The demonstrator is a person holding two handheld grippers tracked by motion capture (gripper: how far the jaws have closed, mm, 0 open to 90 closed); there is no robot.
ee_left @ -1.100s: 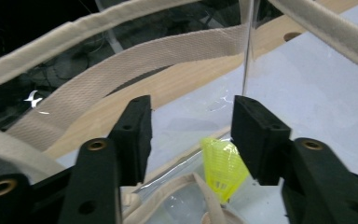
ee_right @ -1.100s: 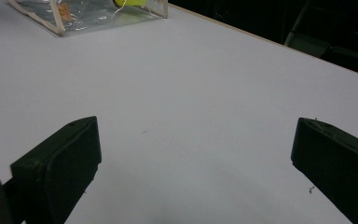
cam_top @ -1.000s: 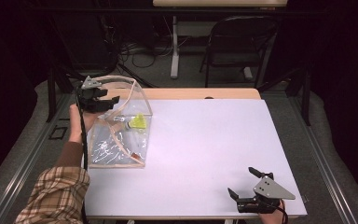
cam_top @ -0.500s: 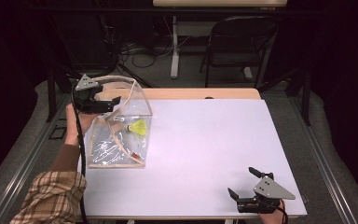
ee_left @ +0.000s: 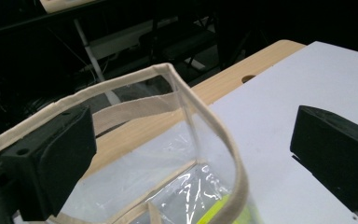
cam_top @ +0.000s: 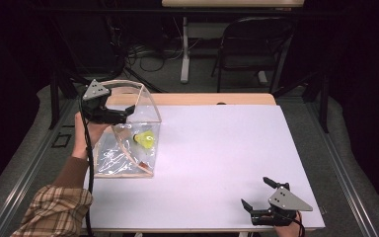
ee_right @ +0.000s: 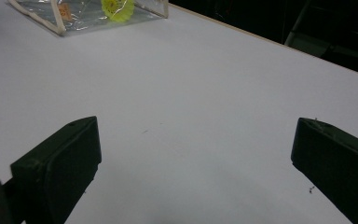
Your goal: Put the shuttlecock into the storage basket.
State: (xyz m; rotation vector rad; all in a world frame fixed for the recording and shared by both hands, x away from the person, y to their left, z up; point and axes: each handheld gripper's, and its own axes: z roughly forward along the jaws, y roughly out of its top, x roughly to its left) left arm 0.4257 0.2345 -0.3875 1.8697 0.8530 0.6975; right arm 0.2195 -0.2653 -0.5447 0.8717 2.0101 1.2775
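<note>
High view showed your left gripper (cam_top: 128, 111) at frame left, jaws just opened wide over the clear bag (cam_top: 128, 143), releasing its rim; yellow item (cam_top: 145, 139) was inside; right gripper (cam_top: 259, 195) idled open, lower right.

A white desk in a dark room

The desk (cam_top: 227, 163) has a white top, with a strip of pale wood (cam_top: 212, 99) along its far edge and a small dark hole (cam_top: 220, 103) in that strip. Beyond the far edge a black chair (cam_top: 254, 49) stands on the grey floor (cam_top: 177, 81), beside the white leg of another table (cam_top: 185, 49). Dark cables (cam_top: 128, 49) lie tangled on the floor to the left of that leg. Grey padding (cam_top: 348, 168) runs along both sides of the desk.
</note>
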